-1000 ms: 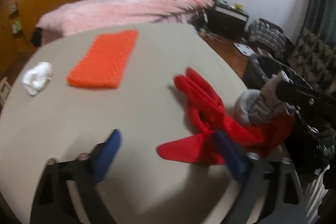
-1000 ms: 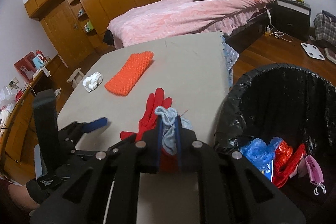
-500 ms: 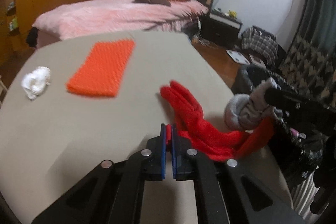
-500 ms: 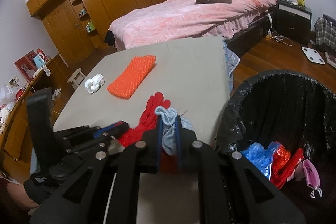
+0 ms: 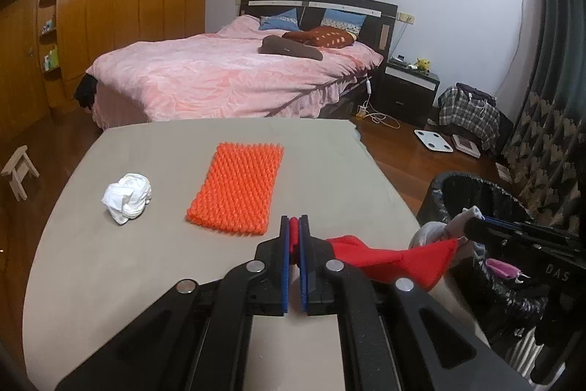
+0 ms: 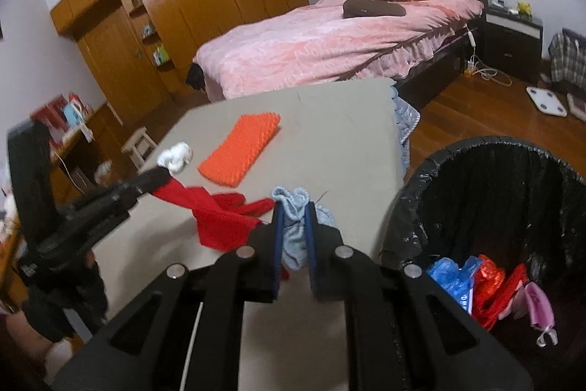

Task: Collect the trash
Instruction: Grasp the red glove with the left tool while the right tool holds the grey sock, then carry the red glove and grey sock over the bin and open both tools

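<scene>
left gripper (image 5: 293,226) pinches red glove (image 5: 399,261) (lifted).

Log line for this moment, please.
left gripper: shut on red fabric glove | right gripper: shut on grey-blue knit sock | black-lined bin: beside table

At lower centre, the right gripper (image 6: 293,226) pinches a pale blue fuzzy sock (image 6: 295,237). At left, the left gripper (image 6: 155,176) lifts a red fabric glove (image 6: 219,211). The black-lined round bin (image 6: 414,207) sits at right.

Matt red cloth glove (image 5: 388,255), nubby orange mat (image 5: 238,189), glossy black bin liner (image 6: 512,193).
</scene>
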Demonstrator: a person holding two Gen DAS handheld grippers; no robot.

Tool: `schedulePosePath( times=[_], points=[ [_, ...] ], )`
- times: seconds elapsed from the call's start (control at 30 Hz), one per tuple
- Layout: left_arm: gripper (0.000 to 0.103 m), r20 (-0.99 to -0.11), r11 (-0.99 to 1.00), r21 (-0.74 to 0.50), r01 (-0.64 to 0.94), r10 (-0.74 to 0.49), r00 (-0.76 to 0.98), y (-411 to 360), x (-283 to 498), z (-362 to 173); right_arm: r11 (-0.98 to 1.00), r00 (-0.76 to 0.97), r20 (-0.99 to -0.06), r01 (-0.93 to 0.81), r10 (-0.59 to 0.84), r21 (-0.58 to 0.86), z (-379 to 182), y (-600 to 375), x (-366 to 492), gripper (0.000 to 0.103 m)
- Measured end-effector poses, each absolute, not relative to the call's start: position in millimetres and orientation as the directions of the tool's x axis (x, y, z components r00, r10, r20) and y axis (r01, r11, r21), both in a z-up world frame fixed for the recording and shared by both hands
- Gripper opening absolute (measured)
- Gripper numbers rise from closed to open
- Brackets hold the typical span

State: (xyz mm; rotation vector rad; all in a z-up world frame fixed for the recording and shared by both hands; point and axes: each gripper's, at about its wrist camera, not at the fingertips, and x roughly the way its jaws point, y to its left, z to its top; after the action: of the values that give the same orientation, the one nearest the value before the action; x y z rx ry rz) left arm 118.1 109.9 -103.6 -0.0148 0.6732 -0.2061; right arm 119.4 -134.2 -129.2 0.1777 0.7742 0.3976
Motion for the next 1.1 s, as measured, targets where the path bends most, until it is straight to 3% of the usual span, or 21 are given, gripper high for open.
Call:
schedulePosePath(
  times=[0.33,0.4,0.47,0.57,0.67,0.77,1.0,1.1],
  points=[
    [0.004,-0.675,0.994,-0.037,0.102,-0.100,0.731,141,122,-141,0.897,0.578,-0.688,-0.326,0.439,0.299,-157,-97,135,0.016],
    [0.004,-0.686,0.996,-0.036,0.080,-0.083,0.722,150,123,-149,0.892,0.569,-0.689,-0.330,0.450,0.310,-160,-95,135,0.036],
    [0.004,-0.695,0.998,-0.031,0.059,-0.064,0.716,159,123,-155,0.889,0.568,-0.686,-0.340,0.455,0.307,-160,-94,131,0.046],
    [0.004,-0.698,0.999,-0.019,0.036,-0.039,0.715,169,123,-161,0.897,0.570,-0.698,-0.353,0.433,0.268,-161,-92,128,0.046],
    [0.004,-0.698,1.000,-0.007,0.024,-0.022,0.715,173,123,-164,0.905,0.566,-0.714,-0.342,0.412,0.252,-166,-91,131,0.054],
    [0.004,-0.698,1.000,-0.010,0.029,-0.028,0.716,173,122,-165,0.915,0.546,-0.744,-0.335,0.384,0.226,-177,-87,137,0.054],
    [0.004,-0.672,0.999,-0.020,0.041,-0.044,0.739,169,121,-149,0.922,0.538,-0.769,-0.348,0.347,0.172,-183,-85,144,0.015],
    [0.004,-0.662,0.999,-0.022,0.045,-0.049,0.748,164,122,-138,0.918,0.562,-0.744,-0.354,0.362,0.180,-173,-89,141,0.014]
  ],
)
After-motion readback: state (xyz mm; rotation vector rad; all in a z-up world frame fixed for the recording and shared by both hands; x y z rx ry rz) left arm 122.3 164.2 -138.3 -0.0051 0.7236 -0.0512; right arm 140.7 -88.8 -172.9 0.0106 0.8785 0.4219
